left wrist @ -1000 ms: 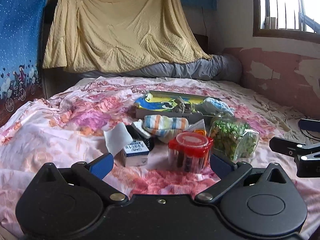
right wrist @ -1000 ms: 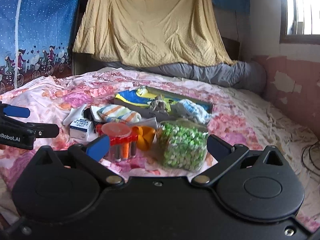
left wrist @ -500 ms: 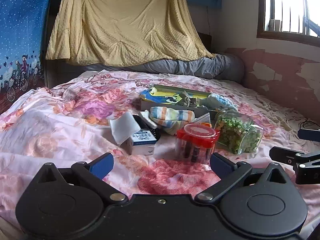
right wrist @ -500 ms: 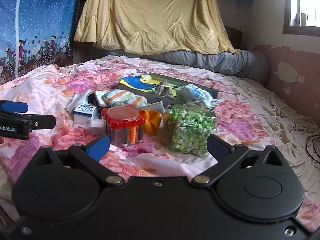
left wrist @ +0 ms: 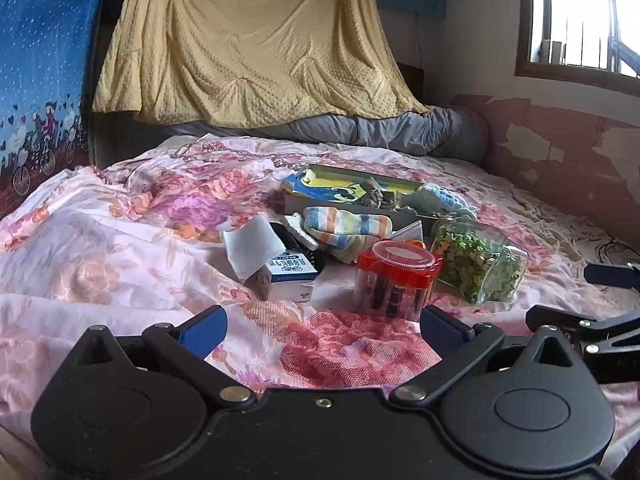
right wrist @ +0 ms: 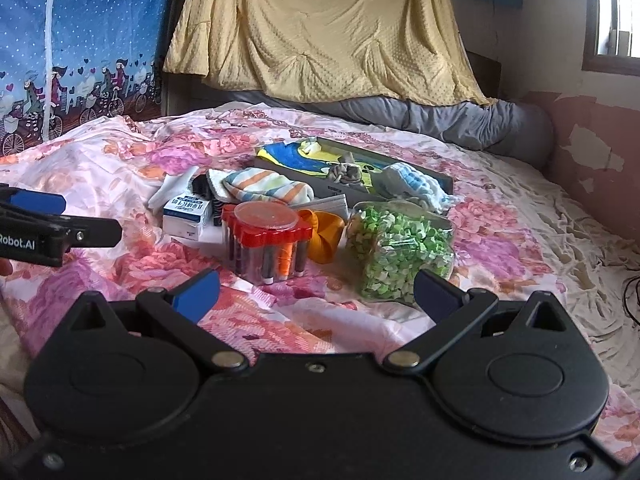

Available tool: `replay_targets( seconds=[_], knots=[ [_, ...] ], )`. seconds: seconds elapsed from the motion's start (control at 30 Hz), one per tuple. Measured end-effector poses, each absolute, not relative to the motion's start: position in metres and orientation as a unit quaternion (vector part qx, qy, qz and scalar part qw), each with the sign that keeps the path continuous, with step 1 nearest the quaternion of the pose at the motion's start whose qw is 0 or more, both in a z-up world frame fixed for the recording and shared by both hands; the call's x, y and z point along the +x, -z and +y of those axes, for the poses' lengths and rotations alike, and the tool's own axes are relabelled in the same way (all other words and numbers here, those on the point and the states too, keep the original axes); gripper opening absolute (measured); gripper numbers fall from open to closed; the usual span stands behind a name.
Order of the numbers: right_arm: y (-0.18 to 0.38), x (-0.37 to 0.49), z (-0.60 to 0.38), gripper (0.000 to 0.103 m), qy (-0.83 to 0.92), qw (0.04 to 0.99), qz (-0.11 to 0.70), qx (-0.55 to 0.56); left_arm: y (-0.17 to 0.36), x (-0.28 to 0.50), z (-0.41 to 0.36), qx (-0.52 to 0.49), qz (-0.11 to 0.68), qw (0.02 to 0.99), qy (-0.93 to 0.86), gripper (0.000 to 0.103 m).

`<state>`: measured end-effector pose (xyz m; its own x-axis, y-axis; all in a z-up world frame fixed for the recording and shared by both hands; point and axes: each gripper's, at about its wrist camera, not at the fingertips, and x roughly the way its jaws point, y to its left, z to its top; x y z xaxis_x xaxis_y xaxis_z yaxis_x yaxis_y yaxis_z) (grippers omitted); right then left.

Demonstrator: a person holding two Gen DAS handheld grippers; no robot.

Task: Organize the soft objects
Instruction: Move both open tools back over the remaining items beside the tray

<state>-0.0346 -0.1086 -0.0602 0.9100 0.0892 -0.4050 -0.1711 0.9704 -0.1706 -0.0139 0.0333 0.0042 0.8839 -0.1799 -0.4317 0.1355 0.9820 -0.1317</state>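
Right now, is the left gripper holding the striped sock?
No: the left gripper is open and empty, and the striped sock lies on the bedspread beyond the red-lidded jar.

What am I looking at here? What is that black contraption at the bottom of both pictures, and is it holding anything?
No robot here: a person holds a two-finger gripper in each hand, and each carries a wide-angle camera looking out along its fingers. One picture comes from the left gripper, the other from the right gripper. Both are open and hold nothing. They face a flowered bedspread with a striped sock, a red-lidded jar, a jar of green bits, a small white-and-blue box and a flat tray holding more soft items.
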Motion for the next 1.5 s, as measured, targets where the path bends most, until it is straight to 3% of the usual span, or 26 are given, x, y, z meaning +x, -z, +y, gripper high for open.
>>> replay_targets(
  seconds=[1.5],
  knots=[
    [0.046,0.051,-0.093,0.103,-0.151,0.961,0.215,-0.093,-0.007,0.079,0.074,-0.121,0.243,0.961,0.052,0.102]
  ],
)
